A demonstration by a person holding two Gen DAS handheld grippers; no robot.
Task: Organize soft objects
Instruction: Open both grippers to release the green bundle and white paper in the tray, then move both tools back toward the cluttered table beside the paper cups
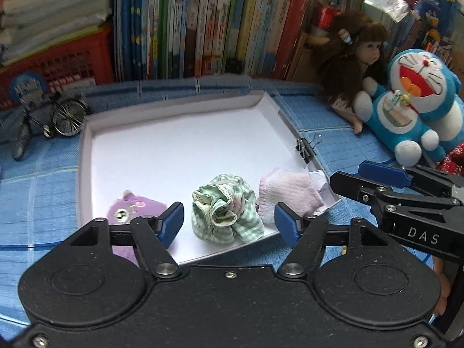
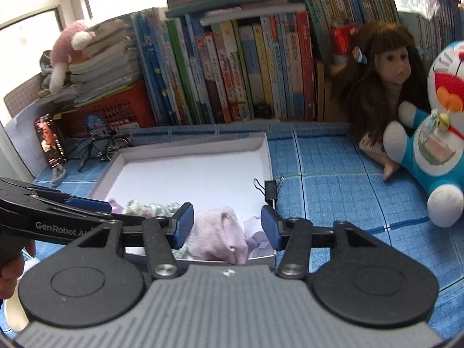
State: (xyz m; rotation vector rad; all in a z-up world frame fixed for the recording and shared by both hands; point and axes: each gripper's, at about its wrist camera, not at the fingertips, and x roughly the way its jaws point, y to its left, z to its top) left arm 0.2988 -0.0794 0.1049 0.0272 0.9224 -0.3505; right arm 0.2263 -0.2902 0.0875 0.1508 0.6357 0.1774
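Note:
A white shallow tray point(image 1: 179, 110) lies on the blue checked cloth. At its near edge lie a purple plush point(image 1: 132, 207), a crumpled green checked cloth point(image 1: 227, 208) and a pink sock point(image 1: 290, 195). My left gripper point(image 1: 229, 221) is open and empty, its jaws on either side of the green cloth, above it. My right gripper point(image 2: 224, 227) is open and empty over the pink sock point(image 2: 220, 232); its blue-tipped fingers point(image 1: 380, 171) show at the right of the left wrist view. The green cloth point(image 2: 150, 207) shows behind the left gripper's arm point(image 2: 58, 211).
A doll point(image 1: 359, 58) and a blue Doraemon plush point(image 1: 411, 101) sit at the right against a row of books point(image 1: 217, 23). A black binder clip point(image 1: 304, 148) grips the tray's right rim. A toy bicycle point(image 1: 63, 116) and a red basket point(image 1: 58, 63) stand at the left.

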